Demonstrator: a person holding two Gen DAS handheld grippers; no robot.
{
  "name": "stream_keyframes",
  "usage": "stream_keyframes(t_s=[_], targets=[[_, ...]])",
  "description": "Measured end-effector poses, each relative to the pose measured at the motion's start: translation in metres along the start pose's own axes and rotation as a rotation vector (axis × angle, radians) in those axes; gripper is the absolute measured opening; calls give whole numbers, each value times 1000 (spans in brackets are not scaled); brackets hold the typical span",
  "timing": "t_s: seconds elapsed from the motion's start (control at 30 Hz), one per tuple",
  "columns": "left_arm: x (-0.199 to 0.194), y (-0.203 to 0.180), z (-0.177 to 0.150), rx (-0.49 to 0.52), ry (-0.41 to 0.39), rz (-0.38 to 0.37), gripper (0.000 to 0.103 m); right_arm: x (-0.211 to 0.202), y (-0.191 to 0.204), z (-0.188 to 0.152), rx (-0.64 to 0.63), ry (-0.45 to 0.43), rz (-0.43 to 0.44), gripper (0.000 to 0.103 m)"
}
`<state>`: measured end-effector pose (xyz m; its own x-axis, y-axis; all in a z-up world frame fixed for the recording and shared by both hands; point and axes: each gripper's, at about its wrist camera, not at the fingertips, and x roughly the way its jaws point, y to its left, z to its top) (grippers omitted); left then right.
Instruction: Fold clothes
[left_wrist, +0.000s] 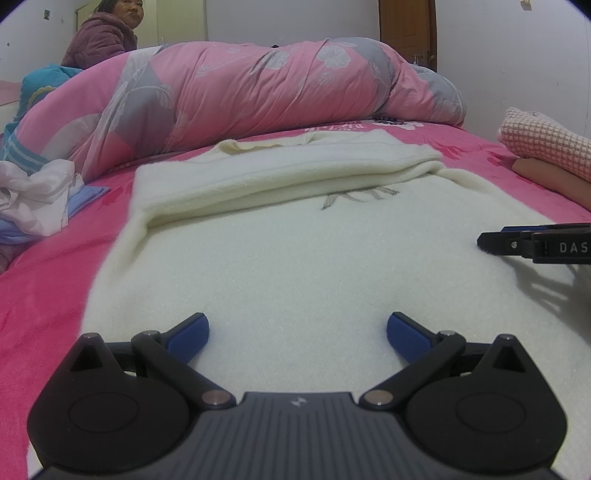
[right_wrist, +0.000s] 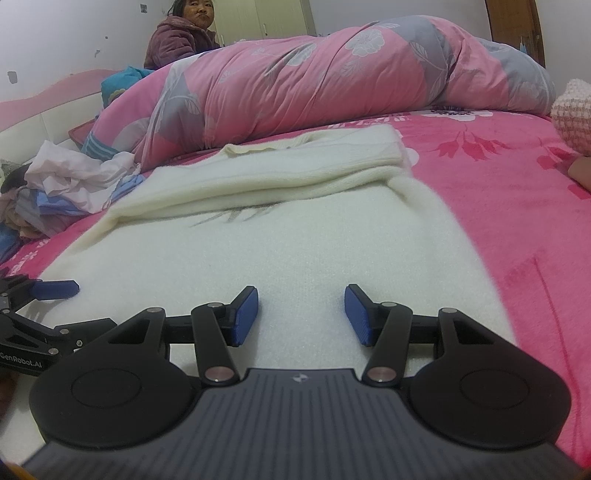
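Note:
A cream knitted sweater (left_wrist: 280, 251) lies flat on the pink bed, its sleeves folded across the chest in a thick band (left_wrist: 280, 173); the right wrist view shows the sweater (right_wrist: 258, 251) too. My left gripper (left_wrist: 297, 332) hovers low over the sweater's near hem, jaws wide apart, nothing between the blue pads. My right gripper (right_wrist: 301, 314) stands open over the hem further right, also with nothing between its pads. Each gripper shows in the other's view: the right gripper's finger (left_wrist: 532, 243) at the right edge, the left gripper's finger (right_wrist: 55, 290) at the left edge.
A rolled pink floral duvet (left_wrist: 258, 92) lies across the bed behind the sweater. A heap of loose clothes (right_wrist: 66, 184) sits at the left. A pink checked folded cloth (left_wrist: 546, 144) rests at the right. A person in a purple jacket (right_wrist: 177, 37) sits beyond the duvet.

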<state>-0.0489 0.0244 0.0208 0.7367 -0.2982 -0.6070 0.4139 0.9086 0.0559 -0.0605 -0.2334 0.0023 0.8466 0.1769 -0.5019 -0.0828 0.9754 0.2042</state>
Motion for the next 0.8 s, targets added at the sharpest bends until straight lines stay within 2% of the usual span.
stream_keyframes(t_s=[0.6,0.8], targets=[[-1,-3,-1,5,-2,16,103,0,-4,0,20,-5,25,55],[-6,-7,-2,8,-6,50,103,-1,-5,0,27,-7,32,56]])
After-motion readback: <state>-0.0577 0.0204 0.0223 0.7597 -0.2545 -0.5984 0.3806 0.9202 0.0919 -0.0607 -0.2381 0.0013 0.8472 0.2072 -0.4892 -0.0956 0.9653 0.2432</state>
